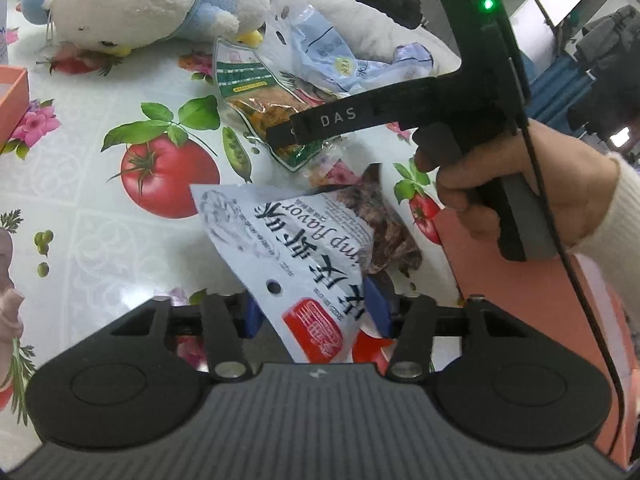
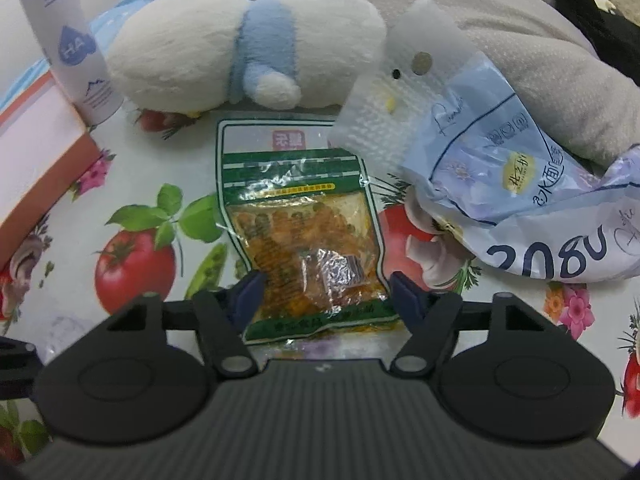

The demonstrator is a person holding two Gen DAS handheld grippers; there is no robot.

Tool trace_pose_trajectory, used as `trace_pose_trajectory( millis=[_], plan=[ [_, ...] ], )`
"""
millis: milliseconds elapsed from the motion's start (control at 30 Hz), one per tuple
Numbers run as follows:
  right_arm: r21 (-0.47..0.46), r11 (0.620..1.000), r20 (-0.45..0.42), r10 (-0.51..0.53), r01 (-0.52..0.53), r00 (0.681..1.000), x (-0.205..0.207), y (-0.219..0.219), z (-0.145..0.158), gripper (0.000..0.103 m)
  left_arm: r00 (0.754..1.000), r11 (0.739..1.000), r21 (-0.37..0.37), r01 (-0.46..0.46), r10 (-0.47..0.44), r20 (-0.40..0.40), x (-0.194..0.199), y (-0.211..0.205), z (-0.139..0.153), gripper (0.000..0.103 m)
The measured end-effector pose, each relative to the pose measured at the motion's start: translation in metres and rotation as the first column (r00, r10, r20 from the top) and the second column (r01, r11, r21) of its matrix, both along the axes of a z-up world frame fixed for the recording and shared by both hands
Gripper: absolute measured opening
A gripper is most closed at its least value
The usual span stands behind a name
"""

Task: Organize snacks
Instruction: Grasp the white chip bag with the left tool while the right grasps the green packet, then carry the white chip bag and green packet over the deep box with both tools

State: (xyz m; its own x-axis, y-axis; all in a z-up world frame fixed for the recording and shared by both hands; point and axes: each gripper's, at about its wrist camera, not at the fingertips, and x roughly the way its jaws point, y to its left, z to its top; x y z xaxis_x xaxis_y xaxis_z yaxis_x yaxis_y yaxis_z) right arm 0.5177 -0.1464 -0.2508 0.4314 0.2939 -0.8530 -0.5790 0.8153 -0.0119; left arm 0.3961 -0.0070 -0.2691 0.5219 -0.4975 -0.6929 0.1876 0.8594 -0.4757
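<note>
Snack pouch (image 2: 304, 220) lies before plush toy (image 2: 240, 52), bottle (image 2: 68, 40) to its left.

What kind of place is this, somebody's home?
Probably a home. The table wears a tablecloth printed with tomatoes and flowers, a plush toy lies on it among snack bags such as the green-edged packet, and a bottle stands nearby.

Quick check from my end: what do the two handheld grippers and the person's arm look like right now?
Both grippers are matte black with ribbed bodies, two round discs and dark blue pads. The left gripper fills its own view. The right gripper shows white "DAS" lettering, a green light and a black cable trailing down. The hand holding it wears a cream, fuzzy sleeve.
</note>
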Motion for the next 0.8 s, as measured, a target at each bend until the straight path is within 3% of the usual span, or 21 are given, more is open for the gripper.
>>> trace_pose_trajectory(
  millis=[167, 200, 267, 533, 800],
  plan=[
    [0.018, 1.000, 0.005, -0.004, 0.004, 1.000, -0.005, 0.004, 0.001, 0.048, 0.999, 0.999, 0.024, -0.046, 0.046, -0.009, -0.002, -0.010, -0.001, 0.032],
    [0.018, 1.000, 0.006, -0.003, 0.003, 1.000, -0.007, 0.005, 0.002, 0.044, 0.999, 0.999, 0.019, -0.044, 0.045, -0.017, -0.003, -0.011, -0.002, 0.015],
    [0.019, 1.000, 0.012, -0.006, 0.006, 1.000, -0.009, 0.008, 0.004, 0.041, 0.997, 0.998, -0.010, -0.067, 0.067, -0.039, -0.006, -0.010, -0.006, 0.014],
    [0.057, 0.992, 0.061, -0.118, 0.115, 0.991, -0.028, -0.012, 0.032, 0.037, 0.992, 0.992, 0.016, -0.123, 0.123, -0.037, -0.027, 0.006, 0.009, 0.009],
    [0.108, 0.937, 0.076, -0.341, 0.332, 0.937, -0.080, -0.035, 0.063, 0.038, 0.979, 0.979, 0.035, -0.199, 0.200, -0.036, -0.051, 0.031, 0.030, 0.009]
  ],
)
